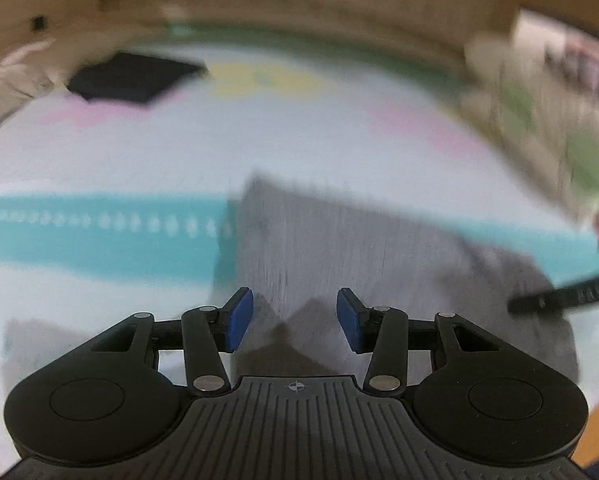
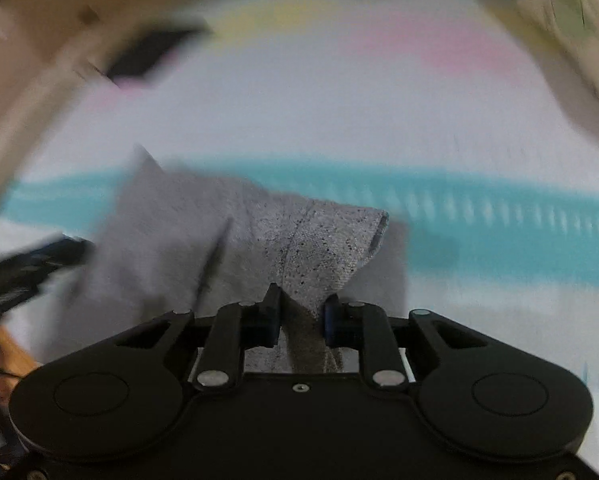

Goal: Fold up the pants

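Pastel sheet point(image 1: 299, 140); right gripper point(image 2: 301, 318) pinches grey pants point(image 2: 319, 236) (blurred).

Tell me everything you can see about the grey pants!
The grey speckled fabric pants look soft and knitted, with a seam and an open hem. They lie bunched on the pastel patterned bed sheet, crossing its teal stripe. The right gripper pinches a raised fold between its fingers; the left gripper straddles another fold, apparently without gripping.
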The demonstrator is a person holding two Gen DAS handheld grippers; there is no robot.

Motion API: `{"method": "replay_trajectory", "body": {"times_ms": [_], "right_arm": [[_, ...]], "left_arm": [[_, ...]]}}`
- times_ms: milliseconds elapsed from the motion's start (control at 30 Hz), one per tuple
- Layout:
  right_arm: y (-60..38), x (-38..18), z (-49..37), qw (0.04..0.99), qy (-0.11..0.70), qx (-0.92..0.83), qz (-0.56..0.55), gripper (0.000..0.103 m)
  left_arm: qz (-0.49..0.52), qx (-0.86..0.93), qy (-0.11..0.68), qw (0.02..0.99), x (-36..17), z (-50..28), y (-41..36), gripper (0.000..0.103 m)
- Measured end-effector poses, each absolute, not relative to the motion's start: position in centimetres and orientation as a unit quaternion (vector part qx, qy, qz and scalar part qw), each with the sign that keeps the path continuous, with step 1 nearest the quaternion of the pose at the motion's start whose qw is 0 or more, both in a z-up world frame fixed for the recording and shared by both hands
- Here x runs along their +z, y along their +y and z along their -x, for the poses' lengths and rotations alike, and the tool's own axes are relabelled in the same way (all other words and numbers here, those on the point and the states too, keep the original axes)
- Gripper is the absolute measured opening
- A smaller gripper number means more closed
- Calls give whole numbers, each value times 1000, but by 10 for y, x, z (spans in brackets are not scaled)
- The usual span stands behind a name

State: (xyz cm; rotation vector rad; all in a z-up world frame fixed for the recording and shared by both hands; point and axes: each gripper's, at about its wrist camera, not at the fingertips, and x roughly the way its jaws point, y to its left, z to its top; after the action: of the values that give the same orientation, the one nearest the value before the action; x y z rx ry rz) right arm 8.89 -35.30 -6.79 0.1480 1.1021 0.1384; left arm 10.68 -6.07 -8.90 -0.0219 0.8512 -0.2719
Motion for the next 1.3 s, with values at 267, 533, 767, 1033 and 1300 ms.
{"method": "replay_trajectory", "body": {"times_ms": [267, 533, 767, 1033, 1300], "right_arm": [[-366, -58, -72, 870, 486, 28, -80, 57], [-334, -70, -75, 865, 501, 34, -8, 82], [-343, -103, -81, 839, 540, -13, -65, 102], [-367, -114, -97, 813, 569, 5, -121, 103], [-363, -111, -103, 810, 572, 23, -128, 103]], "left_arm": [[-11, -132, 434, 891, -91, -101, -56, 48], [8, -104, 469, 877, -94, -81, -49, 50], [76, -80, 474, 874, -104, -60, -33, 60], [21, -85, 484, 870, -100, -73, -41, 70], [-16, -74, 471, 879, -88, -110, -50, 69]]}}
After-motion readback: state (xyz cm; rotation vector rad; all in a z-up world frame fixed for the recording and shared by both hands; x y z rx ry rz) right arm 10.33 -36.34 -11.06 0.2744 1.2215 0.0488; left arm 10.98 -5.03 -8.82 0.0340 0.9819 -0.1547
